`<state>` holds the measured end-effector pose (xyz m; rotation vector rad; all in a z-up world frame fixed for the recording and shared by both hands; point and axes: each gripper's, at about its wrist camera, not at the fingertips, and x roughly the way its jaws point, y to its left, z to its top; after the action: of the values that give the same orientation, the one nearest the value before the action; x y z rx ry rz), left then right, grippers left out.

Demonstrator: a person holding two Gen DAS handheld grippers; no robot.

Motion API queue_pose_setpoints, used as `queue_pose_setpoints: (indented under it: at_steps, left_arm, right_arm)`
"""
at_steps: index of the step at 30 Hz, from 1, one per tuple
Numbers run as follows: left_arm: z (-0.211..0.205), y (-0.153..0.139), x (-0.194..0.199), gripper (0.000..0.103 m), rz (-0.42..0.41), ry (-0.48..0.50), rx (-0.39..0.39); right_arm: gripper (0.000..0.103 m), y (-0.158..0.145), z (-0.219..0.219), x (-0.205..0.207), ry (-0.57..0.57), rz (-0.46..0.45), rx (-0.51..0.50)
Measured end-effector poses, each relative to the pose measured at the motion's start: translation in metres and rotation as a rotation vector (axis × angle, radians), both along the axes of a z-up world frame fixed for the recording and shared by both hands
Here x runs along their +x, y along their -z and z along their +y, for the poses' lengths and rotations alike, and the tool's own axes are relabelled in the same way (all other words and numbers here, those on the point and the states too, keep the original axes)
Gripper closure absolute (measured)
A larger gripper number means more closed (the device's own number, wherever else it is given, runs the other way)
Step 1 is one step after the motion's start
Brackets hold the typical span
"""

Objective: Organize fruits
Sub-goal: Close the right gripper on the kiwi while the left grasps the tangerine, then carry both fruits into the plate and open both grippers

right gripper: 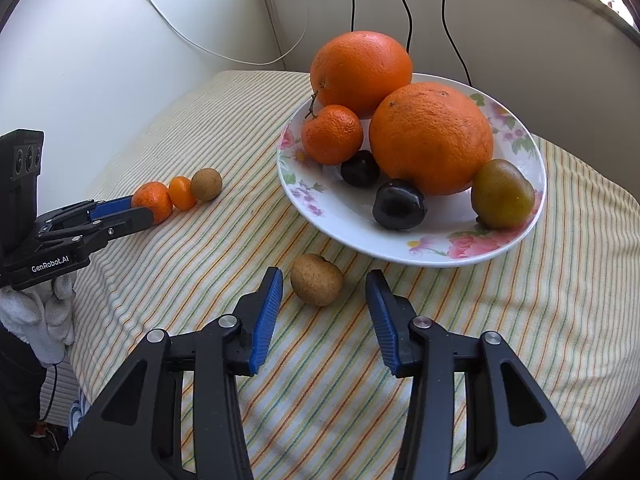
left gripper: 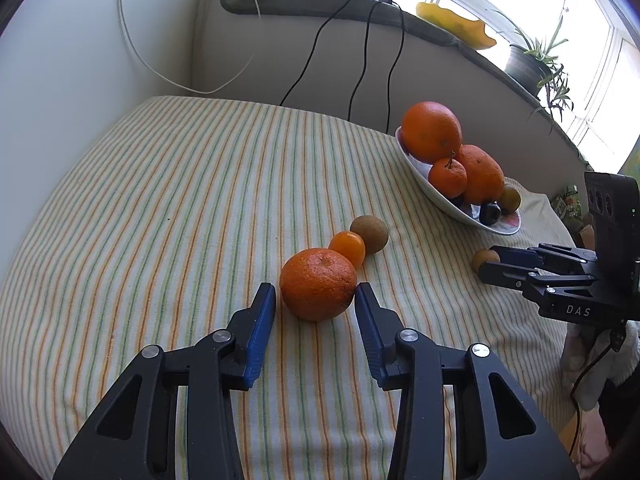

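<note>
A mandarin (left gripper: 318,283), a small kumquat (left gripper: 347,246) and a brown round fruit (left gripper: 369,234) lie in a row on the striped cloth. My left gripper (left gripper: 315,294) is open, its fingers on either side of the mandarin without closing on it. My right gripper (right gripper: 324,280) is open around a second brown fruit (right gripper: 317,284) on the cloth, just in front of the floral plate (right gripper: 352,220). The plate holds two big oranges (right gripper: 430,136), a tangerine (right gripper: 332,134), two dark plums (right gripper: 398,204) and a greenish fruit (right gripper: 502,194).
The striped cloth (left gripper: 160,200) covers a round table against a white wall. Black and white cables (left gripper: 360,60) hang behind the table. A sill with a yellow dish (left gripper: 456,24) and a potted plant (left gripper: 532,60) runs at the back right.
</note>
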<state>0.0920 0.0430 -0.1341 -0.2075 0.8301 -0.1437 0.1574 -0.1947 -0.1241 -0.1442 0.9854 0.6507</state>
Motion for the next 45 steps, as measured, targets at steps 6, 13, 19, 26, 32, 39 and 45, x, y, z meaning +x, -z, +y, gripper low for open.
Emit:
queue_pose_setpoints:
  at_steps: [6,13,19,26,32,39,45]
  left_arm:
    - [-0.001,0.000,0.001,0.066,0.000,0.001,-0.001]
    - [-0.001,0.000,0.001,0.067,-0.004,-0.002,-0.008]
    - [0.000,-0.002,-0.001,0.067,-0.008,-0.002,-0.015]
    - [0.002,-0.010,-0.005,0.067,-0.026,-0.001,-0.027]
    - [-0.004,-0.021,-0.007,0.067,-0.051,0.016,-0.033]
    - [-0.021,-0.030,-0.003,0.067,-0.070,0.051,-0.046]
    - [-0.041,-0.037,0.005,0.067,-0.086,0.090,-0.054]
  right_arm:
    - [0.066,0.000,0.001,0.000,-0.002,-0.003,-0.012]
    - [0.075,-0.002,0.009,-0.004,-0.017,-0.017,-0.028]
    - [0.075,-0.005,0.009,-0.005,-0.010,-0.019,-0.021]
    - [0.075,-0.014,-0.001,-0.012,-0.008,-0.026,0.006]
    - [0.075,-0.024,-0.014,-0.017,0.000,-0.042,0.027]
    - [0.075,-0.039,-0.037,-0.019,0.020,-0.064,0.049]
    - [0.075,-0.054,-0.055,-0.015,0.048,-0.089,0.065]
